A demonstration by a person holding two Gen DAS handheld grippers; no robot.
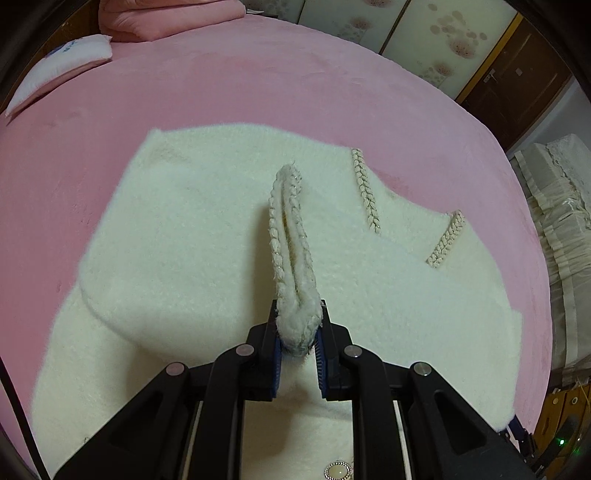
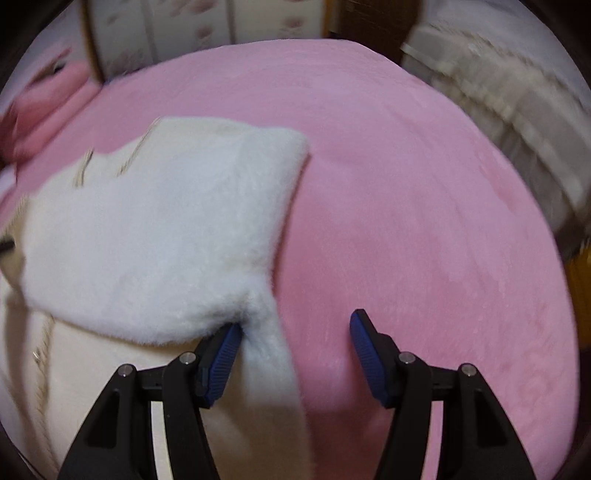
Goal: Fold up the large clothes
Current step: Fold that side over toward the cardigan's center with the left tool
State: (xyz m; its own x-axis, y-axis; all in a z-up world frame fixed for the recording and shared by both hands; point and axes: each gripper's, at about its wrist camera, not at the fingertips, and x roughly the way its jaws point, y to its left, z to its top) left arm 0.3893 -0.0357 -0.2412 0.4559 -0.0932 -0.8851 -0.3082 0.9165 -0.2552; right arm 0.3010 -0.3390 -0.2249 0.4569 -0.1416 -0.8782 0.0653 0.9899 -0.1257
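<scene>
Left wrist: left gripper [image 1: 298,328] clamps the coat's [image 1: 192,229] braided cuff [image 1: 291,236]; right gripper [image 2: 295,332] gapes empty.

One white fleecy garment [image 1: 207,229], one pink bed [image 1: 258,85], one pillow [image 1: 62,70], one folded pink blanket [image 1: 166,18], two tools.

The right tongs [image 2: 295,332] stand wide apart with nothing clamped, over the pink bed [image 2: 406,203]. The left blue pad [image 2: 221,362] touches the near edge of the fluffy white coat [image 2: 147,240], lying folded at left. The right pad [image 2: 369,354] hangs above bare pink cover.
</scene>
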